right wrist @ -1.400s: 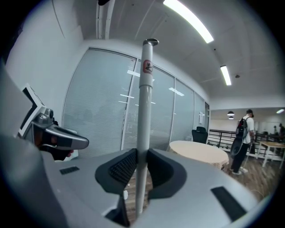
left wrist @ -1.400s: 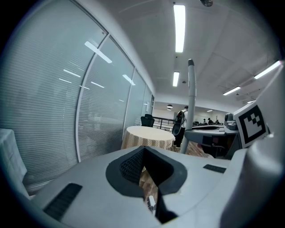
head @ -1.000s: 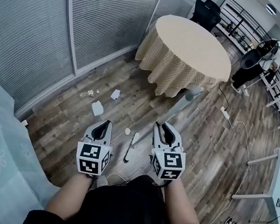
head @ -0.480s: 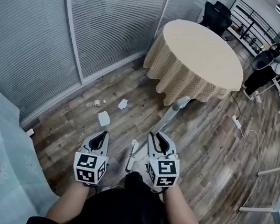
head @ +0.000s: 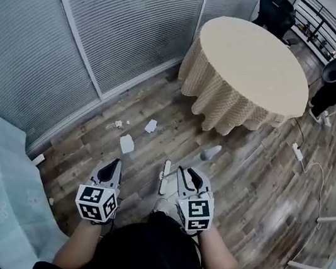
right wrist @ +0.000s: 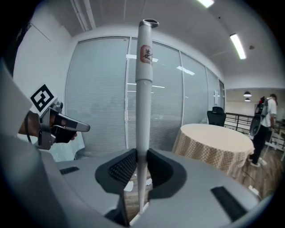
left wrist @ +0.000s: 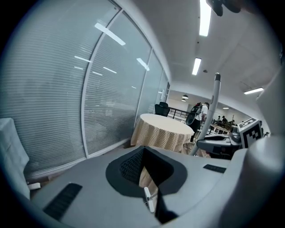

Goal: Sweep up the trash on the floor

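The floor [head: 253, 196] fills the middle of the head view, and the trash [head: 127, 143], a few pale scraps, lies left of centre near the blinds [head: 129, 22], just above the grippers and apart from the broom head [head: 163, 176] at lower centre. The right gripper [right wrist: 141, 162] is clenched on the broom pole [right wrist: 143, 89]; the left gripper [left wrist: 143, 165], lower left, has its jaws drawn together on nothing. I judge the left should take the pole higher up, then the head go beyond the scraps and pull back in short strokes.
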Tool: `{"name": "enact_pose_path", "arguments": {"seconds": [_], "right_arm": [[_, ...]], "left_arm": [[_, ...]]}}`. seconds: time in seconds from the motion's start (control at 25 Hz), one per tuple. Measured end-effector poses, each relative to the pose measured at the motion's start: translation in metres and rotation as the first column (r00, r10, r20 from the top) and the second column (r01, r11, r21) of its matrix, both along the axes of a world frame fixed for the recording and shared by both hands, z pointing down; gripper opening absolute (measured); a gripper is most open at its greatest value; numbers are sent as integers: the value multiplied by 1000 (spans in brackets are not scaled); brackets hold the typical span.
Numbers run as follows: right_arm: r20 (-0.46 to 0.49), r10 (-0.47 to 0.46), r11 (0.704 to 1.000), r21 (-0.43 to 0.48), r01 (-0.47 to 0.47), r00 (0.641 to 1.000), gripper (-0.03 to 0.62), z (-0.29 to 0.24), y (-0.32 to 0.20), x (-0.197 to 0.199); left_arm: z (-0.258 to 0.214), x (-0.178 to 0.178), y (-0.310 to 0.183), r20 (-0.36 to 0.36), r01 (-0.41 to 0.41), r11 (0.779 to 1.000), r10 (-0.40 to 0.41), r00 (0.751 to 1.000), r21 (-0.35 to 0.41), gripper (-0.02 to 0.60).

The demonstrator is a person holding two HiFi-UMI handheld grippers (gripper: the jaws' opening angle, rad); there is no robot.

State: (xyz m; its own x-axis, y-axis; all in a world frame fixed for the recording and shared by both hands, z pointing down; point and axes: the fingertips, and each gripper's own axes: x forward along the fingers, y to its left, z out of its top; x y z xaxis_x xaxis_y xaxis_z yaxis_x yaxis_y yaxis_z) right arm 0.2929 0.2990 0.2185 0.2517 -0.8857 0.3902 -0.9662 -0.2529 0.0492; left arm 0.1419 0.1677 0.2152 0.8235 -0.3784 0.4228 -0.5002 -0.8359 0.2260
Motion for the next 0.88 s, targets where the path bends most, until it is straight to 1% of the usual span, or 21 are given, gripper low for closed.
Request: {"name": "enact_pose_path", "arguments": {"seconds": [0.12,0.28,0.44,0.64,0.76,0.88], "right_arm": [[-9,-38,999,-25,38,999,86,19,-7,21],[-6,-74,995,-73,74,997,86,57,-12,53],[-9,-73,988,-140,71,997,86,106,-16,81],[-26,-30,980,-196,24,999,86,162,-17,103],[-54,-19,973,-232,6,998,86,189,-18,109],[-75,-16,966,-258,-4,997,86,208,-18,103]], "left_arm": [[14,19,-5,26,5,1000,-5,1000,-1,-6],[45,52,-1,49,-4,999,6,999,-38,-5],[85,73,0,74,-32,998,36,997,-58,-5],[139,77,-16,106,-45,998,50,993,-48,-5],[164,74,-28,106,-10,998,17,994,-68,-5],[185,63,-31,105,17,995,-7,994,-97,-5]]}}
